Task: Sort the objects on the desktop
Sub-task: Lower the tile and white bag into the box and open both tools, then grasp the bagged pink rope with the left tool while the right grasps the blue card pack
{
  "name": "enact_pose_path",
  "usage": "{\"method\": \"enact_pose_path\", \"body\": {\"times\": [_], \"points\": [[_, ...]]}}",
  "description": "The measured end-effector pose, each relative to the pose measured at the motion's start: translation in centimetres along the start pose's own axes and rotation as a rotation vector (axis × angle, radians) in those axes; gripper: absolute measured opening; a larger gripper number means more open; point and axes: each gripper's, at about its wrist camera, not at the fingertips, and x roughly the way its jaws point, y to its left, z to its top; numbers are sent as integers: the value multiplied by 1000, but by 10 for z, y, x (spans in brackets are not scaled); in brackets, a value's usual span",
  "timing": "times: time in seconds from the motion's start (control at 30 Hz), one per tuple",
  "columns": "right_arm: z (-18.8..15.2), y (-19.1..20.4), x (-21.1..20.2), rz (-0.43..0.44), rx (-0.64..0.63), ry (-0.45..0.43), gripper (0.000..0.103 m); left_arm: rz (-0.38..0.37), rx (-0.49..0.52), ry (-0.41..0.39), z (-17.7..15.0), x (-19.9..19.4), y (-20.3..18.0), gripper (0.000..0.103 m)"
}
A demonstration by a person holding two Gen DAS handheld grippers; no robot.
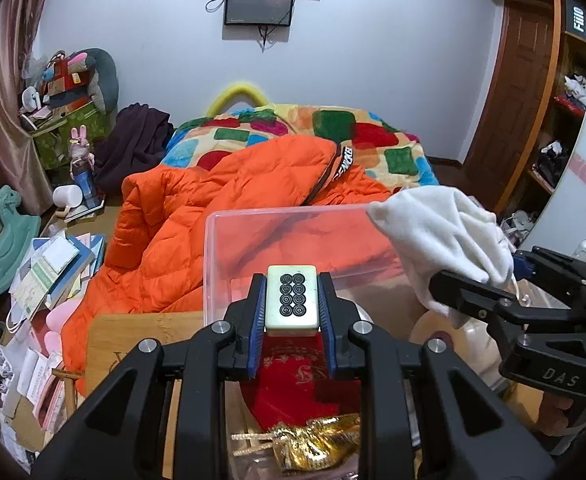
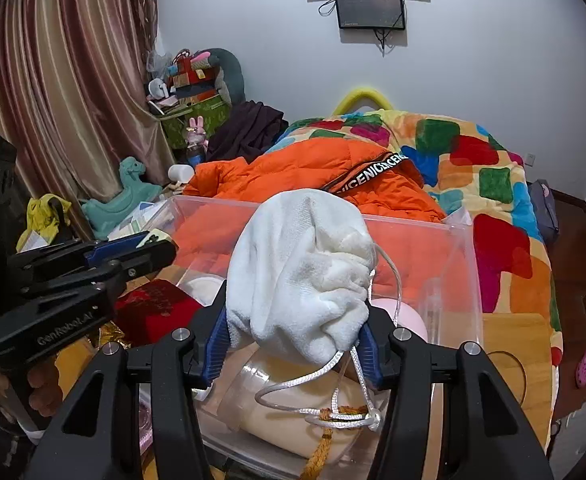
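Bedroom clutter fills my background: a bed [image 1: 393, 148] under a patchwork blanket with an orange puffer jacket [image 1: 221, 200] thrown across it, pink curtains [image 2: 73, 80] on the left, two dark screens [image 1: 259, 4] on the far wall. Nearer to me sits a clear plastic bin [image 1: 229, 248] on the wooden counter [image 1: 133, 332].

My left claw [image 1: 291, 300] is pinched tight on a white mahjong tile [image 1: 291, 298], eight black circles facing up, blue pads touching both of its long sides. I see it held over the bin's near left part, above a red box [image 1: 293, 376] and some gold foil [image 1: 313, 444].

My right claw [image 2: 293, 328] stands about half open, its pads pressed into a white drawstring pouch [image 2: 301, 264]. That bundle bulges up out of the jaws, and its white cord [image 2: 333, 392] dangles in loops below. It hangs over the bin's middle, above a cream plastic container [image 2: 277, 408] lying inside. From the right camera I can see the left claw just beside it on the left.
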Motion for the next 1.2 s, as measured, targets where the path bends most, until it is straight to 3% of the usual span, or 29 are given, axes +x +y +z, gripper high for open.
{"method": "enact_pose_path", "body": {"times": [0.33,0.47,0.57,0.63,0.67,0.83,1.03,1.2], "points": [[-10,12,7,-108,-49,-9,60,28,46,-10,-2,-7,-10,24],[-12,12,0,-80,-33,-11,76,9,25,-11,-1,-11,-6,26],[-12,10,-15,-81,-22,-42,78,2,14,-14,-2,-15,-5,36],[-12,9,-25,-83,-16,-61,82,23,6,-23,-4,-20,-7,68],[-12,9,-29,-83,-16,-71,83,31,4,-35,-6,-24,-8,73],[-19,9,-54,-93,-19,-119,85,53,47,-93,-15,-46,-20,83],[-37,16,-83,-180,-41,-167,88,62,66,-161,-21,-76,-29,96],[-51,16,-103,-184,-6,-191,89,60,59,-196,-27,-96,-31,98]]}}
